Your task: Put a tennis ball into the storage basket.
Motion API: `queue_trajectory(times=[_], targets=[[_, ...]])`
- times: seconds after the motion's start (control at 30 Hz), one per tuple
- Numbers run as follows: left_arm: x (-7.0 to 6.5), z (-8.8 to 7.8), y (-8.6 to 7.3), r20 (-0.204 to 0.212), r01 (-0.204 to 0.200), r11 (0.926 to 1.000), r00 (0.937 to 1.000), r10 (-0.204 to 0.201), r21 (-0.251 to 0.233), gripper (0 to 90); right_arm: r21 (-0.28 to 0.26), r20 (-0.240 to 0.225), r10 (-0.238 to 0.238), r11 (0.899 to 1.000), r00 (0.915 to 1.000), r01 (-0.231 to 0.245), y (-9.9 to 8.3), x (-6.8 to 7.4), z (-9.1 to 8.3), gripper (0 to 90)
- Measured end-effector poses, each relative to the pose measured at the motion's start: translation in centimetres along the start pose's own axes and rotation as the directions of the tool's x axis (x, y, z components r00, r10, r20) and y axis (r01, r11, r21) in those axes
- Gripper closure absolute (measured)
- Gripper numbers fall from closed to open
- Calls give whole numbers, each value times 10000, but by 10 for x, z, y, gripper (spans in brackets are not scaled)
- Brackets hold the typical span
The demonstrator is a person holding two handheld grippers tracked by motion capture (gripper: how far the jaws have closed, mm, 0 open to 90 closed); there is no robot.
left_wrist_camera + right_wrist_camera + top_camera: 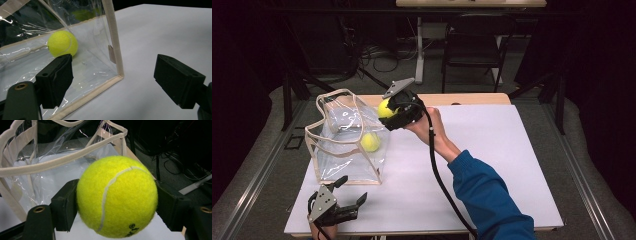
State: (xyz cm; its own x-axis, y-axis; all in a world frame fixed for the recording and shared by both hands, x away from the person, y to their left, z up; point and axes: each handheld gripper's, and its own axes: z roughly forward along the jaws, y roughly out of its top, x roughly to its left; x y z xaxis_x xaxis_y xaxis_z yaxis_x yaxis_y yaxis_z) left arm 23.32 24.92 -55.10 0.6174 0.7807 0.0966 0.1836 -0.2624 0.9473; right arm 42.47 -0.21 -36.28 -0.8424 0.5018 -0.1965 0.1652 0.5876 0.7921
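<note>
Jaws of my right gripper (116, 202) are clenched on a yellow tennis ball (117, 196), pads pressing its two sides, and I hold it up just beside the open rim of the clear bag (343, 145). That bag stands on the white bench (492, 150), and a second tennis ball (370, 142) lies inside it on the bottom. My left gripper (113, 82) sits low near the bag's front corner, jaws released and spread wide, grasping nothing.

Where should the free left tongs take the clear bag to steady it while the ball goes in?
Probably the left tongs should pinch the stiff beige corner seam of the clear bag from the near side; that upright edge is firmer than the film.
</note>
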Motion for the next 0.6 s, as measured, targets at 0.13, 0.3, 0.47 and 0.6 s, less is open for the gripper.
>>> queue_trajectory(times=[0.13, 0.3, 0.47, 0.6], targets=[[0, 0, 0, -15, -2, 10000, 10000, 2, 3, 160, -81, 16, -57, 10000, 10000, 57, 2, 0, 1, 259], [0, 0, 0, -9, 20, 10000, 10000, -20, 11, 160, -117, -15, -7, 9999, 10000, 7, 4, 0, 3, 259], [0, 0, 0, -2, -22, 10000, 10000, 22, -2, 160, -222, -8, 14, 9998, 10000, -15, 7, 1, 4, 259], [0, 0, 0, -13, 17, 10000, 10000, -17, 1, 160, -349, -25, 6, 9994, 10000, -7, 10, 2, 4, 259]])
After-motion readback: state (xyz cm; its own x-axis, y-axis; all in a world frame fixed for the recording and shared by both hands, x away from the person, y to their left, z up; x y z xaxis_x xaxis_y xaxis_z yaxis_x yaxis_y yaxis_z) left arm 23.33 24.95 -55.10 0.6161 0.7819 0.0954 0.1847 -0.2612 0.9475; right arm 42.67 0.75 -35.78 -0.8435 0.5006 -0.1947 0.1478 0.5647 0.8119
